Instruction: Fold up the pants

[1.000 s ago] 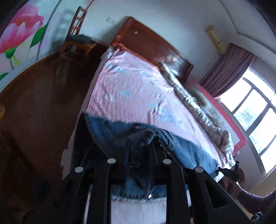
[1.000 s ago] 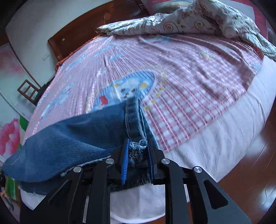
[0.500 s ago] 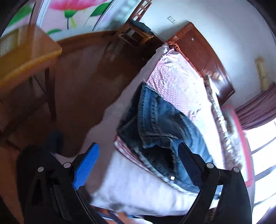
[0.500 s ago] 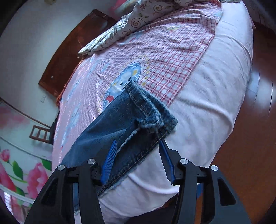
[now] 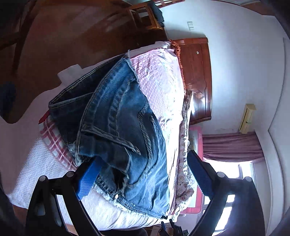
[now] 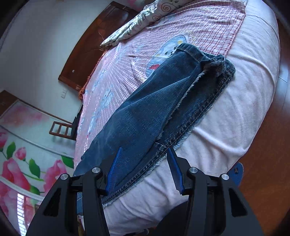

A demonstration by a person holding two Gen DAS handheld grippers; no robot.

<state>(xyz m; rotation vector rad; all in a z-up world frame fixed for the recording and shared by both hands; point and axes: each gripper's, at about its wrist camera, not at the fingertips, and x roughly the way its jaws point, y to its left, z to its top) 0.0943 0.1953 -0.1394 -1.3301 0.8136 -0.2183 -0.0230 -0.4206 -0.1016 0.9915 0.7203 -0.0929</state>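
Both grippers have let go of the jeans since a second ago: then each was clamped on bunched denim, now the left gripper (image 5: 143, 172) and the right gripper (image 6: 145, 167) stand with their blue-padded fingers spread wide and nothing between them touched. The jeans (image 5: 117, 127) lie folded lengthwise on the bed (image 6: 244, 101), along its near edge, partly on the pink checked sheet (image 6: 213, 23) and partly on the white mattress cover below it.

From the left wrist the waist end shows: waistband, stitched pocket seams, a metal rivet and a frayed pale hem at the bed's near corner. One blue pad (image 5: 87, 181) sits just beside that hem; whether it touches the cloth I cannot tell. This view alone takes in the window (image 5: 233, 181), the mauve curtain (image 5: 232, 147) and a wooden chair (image 5: 145, 16) on the dark floor.

From the right wrist the leg end shows instead: two cuffs (image 6: 212, 61) stacked, the upper one ragged, with a double line of tan stitching running down the outer seam. Only here do the cartoon print on the sheet and the flowered wall panel (image 6: 21, 158) appear.

Both views catch the reddish wooden headboard (image 6: 94, 45) and a crumpled quilt (image 6: 145, 20) with swirl patterns along the far edge of the bed.
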